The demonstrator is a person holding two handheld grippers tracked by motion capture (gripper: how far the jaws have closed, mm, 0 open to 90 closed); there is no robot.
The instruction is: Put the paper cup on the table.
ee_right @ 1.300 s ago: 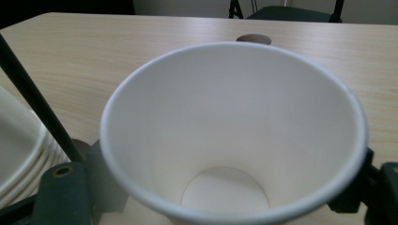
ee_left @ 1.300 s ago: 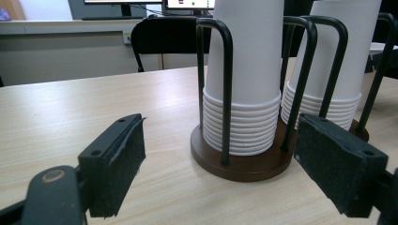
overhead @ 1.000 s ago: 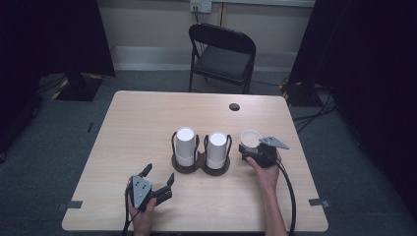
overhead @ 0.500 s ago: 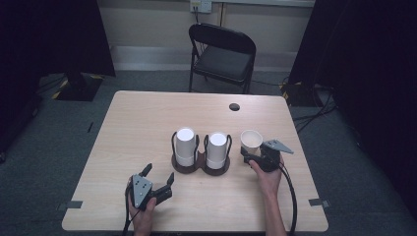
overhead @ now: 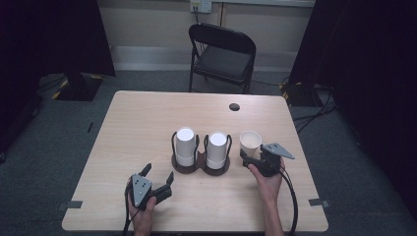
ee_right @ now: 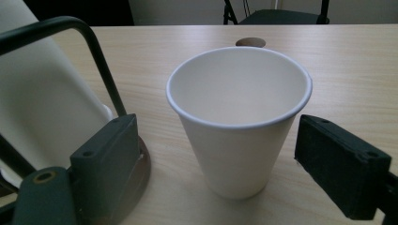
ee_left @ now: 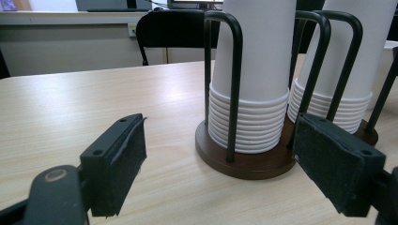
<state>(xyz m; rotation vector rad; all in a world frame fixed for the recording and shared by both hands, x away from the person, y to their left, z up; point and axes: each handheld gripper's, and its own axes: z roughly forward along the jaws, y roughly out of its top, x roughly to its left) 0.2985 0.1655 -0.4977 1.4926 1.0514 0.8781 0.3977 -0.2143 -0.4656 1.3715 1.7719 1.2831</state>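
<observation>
Single paper cup (ee_right: 238,117) stands upright, mouth up, on the table (overhead: 147,123), just right of the two cup holders (overhead: 200,164). Right gripper (overhead: 252,156) has jaws spread, one either side of the cup, neither pad touching. Left gripper (overhead: 158,179) idle near the front edge — jaws spread, nothing between them. Risk: thin wall likely to buckle under a hard squeeze; an off-centre close could tip the cup or shove it into the right-hand holder's wire loop (ee_right: 75,47). Open room lies right and behind the cup — little to its left.
</observation>
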